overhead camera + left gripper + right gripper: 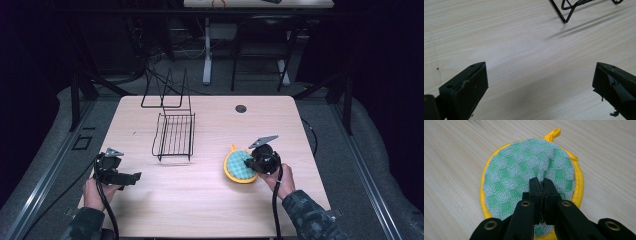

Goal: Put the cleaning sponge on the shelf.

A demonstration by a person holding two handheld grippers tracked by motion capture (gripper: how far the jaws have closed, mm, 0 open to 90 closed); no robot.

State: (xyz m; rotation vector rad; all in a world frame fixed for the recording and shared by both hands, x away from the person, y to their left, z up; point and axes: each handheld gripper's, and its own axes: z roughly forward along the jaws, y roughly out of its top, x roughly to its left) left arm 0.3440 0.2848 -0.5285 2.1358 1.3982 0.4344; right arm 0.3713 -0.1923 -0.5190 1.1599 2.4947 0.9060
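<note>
**Right claw pinched the green mesh of the round pad**

At the left of the high view, the left claw (131,178) sat low over the near-left part of the counter (210,210), held in the person's left hand (93,192), with its cable trailing back toward the near edge. Its jaws stood wide apart with nothing between them; in the left gripper view there was just bare pale wood grain under the left claw (540,82), and the foot of the wire rack (571,8) crossed the top of that view with its shadow beside it.

Toward the middle of the counter stood the black wire rack (175,135), a basket of thin bars with taller wire loops rising behind it. It was well apart from both claws. Farther back and to the right, a small dark round hole (241,108) showed in the counter top.

On the right half lay the round pad (238,166), yellow-rimmed with a green-and-white checked mesh face and a small yellow loop at its far edge. It lay flat on the counter, to the right of the rack and apart from it. The right claw (251,164), held in the person's right hand (282,180), reached onto it from the right. In the right gripper view the right claw (542,182) was closed tight, its jaws pressed together on a fold of the round pad (516,177), whose mesh was gathered into a ridge running up from the tips.
</note>
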